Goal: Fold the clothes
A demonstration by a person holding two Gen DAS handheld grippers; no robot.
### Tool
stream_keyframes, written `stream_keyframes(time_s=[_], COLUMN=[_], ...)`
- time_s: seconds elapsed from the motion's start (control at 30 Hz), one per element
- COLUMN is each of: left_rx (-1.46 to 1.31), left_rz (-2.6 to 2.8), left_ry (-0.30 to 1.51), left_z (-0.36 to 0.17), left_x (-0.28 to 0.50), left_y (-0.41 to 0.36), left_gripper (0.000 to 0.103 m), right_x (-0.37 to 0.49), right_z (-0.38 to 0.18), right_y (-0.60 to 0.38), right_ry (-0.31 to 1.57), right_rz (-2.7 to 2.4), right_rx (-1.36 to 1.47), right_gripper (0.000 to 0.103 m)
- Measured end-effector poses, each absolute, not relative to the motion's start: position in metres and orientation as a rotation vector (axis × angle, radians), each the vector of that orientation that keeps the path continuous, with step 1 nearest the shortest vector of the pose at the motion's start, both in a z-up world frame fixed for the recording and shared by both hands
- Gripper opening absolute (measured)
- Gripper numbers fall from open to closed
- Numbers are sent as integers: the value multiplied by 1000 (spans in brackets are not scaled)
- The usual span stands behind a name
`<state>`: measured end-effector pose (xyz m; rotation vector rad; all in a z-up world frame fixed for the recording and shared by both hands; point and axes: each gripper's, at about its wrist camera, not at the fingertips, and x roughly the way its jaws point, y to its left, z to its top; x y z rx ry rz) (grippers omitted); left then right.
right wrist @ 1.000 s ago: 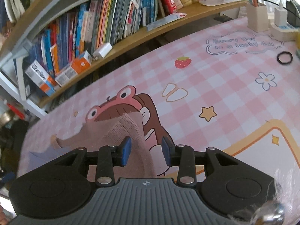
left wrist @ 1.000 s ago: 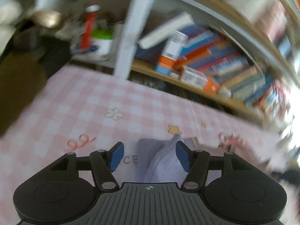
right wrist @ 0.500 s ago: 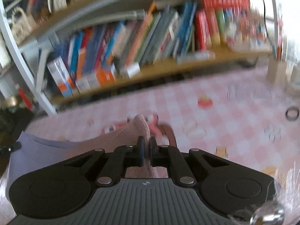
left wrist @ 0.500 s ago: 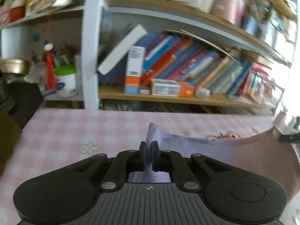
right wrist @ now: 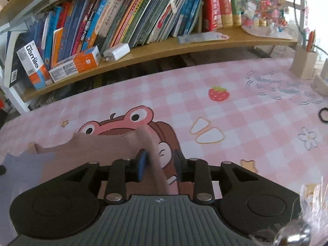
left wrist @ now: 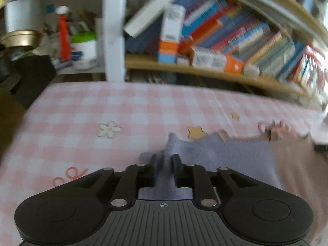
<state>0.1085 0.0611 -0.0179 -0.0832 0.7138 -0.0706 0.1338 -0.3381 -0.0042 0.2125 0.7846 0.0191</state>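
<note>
A two-tone garment lies on the pink checked table mat [left wrist: 82, 112]. Its lavender part [left wrist: 225, 151] is on the left and its dusty pink part [right wrist: 102, 145] on the right. My left gripper [left wrist: 165, 160] is at the lavender edge; its jaws are opening and a raised fold of the cloth stands between them. My right gripper [right wrist: 159, 162] is at the pink edge, jaws also opening. A pink fold leans on its blue left pad [right wrist: 141, 164], with a clear gap to the right finger. The near part of the garment is hidden under both grippers.
A bookshelf [right wrist: 164, 49] with books and small boxes runs along the far edge of the table. A white shelf post [left wrist: 113, 30], a red bottle [left wrist: 63, 37] and a green-lidded jar [left wrist: 84, 47] stand far left. A black hair tie [right wrist: 325, 115] and a wooden pen holder [right wrist: 303, 63] sit at the right.
Half a second ago both grippers were shut on the garment's edges with the cloth stretched between them. Now the jaws have parted on both sides and the cloth rests lower on the mat.
</note>
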Motion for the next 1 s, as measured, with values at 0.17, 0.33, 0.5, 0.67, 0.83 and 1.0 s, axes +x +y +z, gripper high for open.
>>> stream_keyframes(time_s=[0.17, 0.33, 0.5, 0.67, 0.83, 1.0], left_rx=[-136, -182, -274, -257, -261, -286], left_rz=[-79, -106, -172, -231, -187, -112], left_ry=[647, 668, 720, 720, 705, 699], left_z=[1, 1, -5, 1, 7, 9], left_x=[72, 36, 11, -3, -11, -23], left_y=[70, 62, 42, 7, -15, -35], left_gripper=[19, 19, 19, 19, 19, 19], right_x=[94, 48, 14, -3, -9, -5], right_z=[21, 33, 35, 36, 36, 37], right_y=[-338, -331, -327, -316, -319, -340], right_ry=[736, 721, 726, 746, 750, 756], right_rz=[49, 50, 63, 141, 206, 257], right_rx=[176, 156, 201, 155, 169, 170], right_gripper=[28, 28, 28, 28, 28, 28])
